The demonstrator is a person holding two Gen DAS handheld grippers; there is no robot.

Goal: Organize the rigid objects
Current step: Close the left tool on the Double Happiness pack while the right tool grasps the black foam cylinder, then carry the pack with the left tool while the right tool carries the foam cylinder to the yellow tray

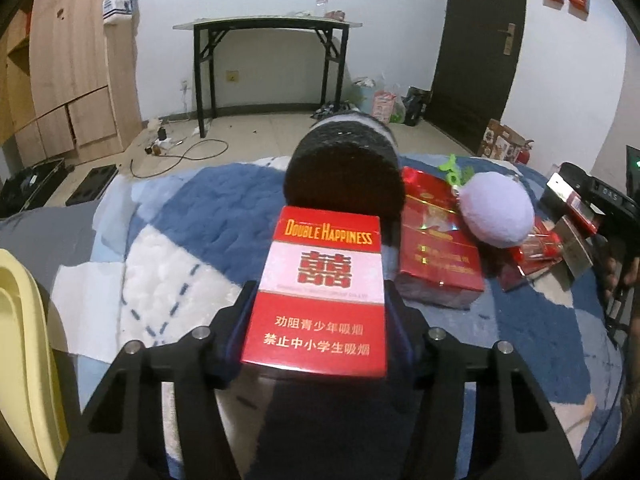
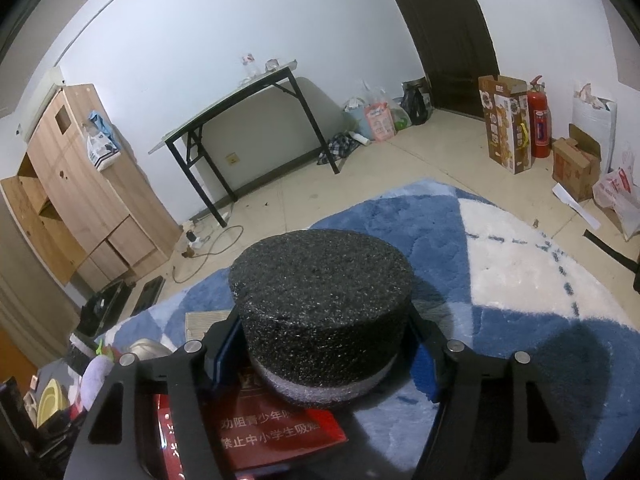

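A folding table (image 1: 276,24) stands against the wall, beside a wooden wardrobe (image 1: 68,60) and a dark door (image 1: 480,40).

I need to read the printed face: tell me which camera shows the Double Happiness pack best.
The left wrist view: the Double Happiness pack sits face-up between the left gripper fingers, its label fully legible. The right wrist view shows no such label, only part of a red pack under the black foam cylinder.

Red cigarette pack (image 1: 320,292) and black foam cylinder (image 2: 322,312), both clamped
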